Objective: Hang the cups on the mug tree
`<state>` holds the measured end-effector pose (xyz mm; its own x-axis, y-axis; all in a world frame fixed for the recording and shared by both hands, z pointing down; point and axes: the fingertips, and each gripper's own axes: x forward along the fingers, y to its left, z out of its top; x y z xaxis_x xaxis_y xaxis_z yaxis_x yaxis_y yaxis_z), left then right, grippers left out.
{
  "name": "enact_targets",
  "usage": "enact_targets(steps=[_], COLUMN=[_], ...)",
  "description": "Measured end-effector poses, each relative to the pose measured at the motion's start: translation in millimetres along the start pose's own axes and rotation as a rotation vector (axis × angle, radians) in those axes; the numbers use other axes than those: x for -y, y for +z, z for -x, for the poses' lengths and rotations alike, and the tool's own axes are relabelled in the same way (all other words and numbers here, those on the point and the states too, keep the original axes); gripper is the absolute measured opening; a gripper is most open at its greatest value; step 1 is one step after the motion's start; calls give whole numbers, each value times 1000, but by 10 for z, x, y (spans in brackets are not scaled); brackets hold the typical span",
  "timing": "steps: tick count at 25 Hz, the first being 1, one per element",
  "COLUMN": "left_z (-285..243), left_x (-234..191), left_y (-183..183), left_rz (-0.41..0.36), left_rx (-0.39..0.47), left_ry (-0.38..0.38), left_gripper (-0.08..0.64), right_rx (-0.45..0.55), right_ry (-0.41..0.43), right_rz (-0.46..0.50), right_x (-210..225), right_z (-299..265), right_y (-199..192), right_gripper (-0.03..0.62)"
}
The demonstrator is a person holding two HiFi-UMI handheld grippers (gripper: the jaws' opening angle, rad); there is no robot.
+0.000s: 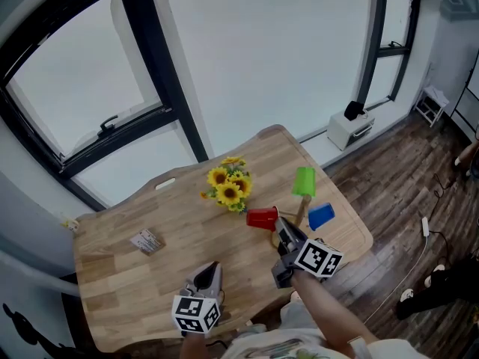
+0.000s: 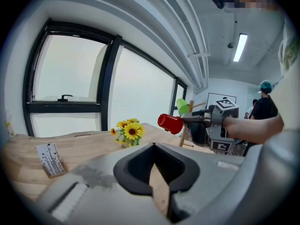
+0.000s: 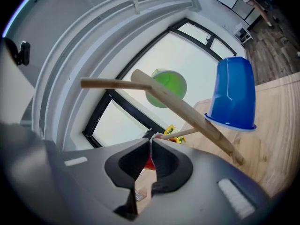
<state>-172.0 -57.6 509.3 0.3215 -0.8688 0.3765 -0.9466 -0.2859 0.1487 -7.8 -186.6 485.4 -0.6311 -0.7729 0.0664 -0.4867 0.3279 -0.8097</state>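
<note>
Cups first, in the head view: a green cup and a blue cup already hang on the mug tree right of centre on the worktop. A red cup lies on its side in the air just left of the tree, carried by the right gripper. The left gripper hangs low at the bottom of the frame, well apart from the tree, with sunflowers and a small card beyond it. In the left gripper view its jaws are pressed together with nothing between them. At the centre right of that frame, the red cup sticks out sideways from the other gripper, close to the tree's stem. In the right gripper view the jaws pinch the red cup's thin rim, with a sliver of red showing in the slit. The tree leans across the frame, with the blue cup at the upper right, the green one behind the stem and a bare peg reaching to the upper left. By my reading two cups are done and one is left — the red one is gripped and brought up to the tree but not yet on a peg, and I see no other cup waiting on the worktop.
</note>
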Motion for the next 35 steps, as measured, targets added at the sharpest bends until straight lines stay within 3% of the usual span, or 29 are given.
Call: enact_targets(steps=[15, 35], left_z=[-30, -81], left_x=[98, 226], left_y=[-37, -44], left_rz=[-3, -11], left_rx=[-5, -12], left_ry=[-15, -49], left_gripper=[3, 3], right_rx=[54, 62], right_ry=[-48, -136], right_rz=[-124, -135], right_x=[278, 537], right_z=[161, 328], right_y=[89, 109], right_gripper=[18, 21])
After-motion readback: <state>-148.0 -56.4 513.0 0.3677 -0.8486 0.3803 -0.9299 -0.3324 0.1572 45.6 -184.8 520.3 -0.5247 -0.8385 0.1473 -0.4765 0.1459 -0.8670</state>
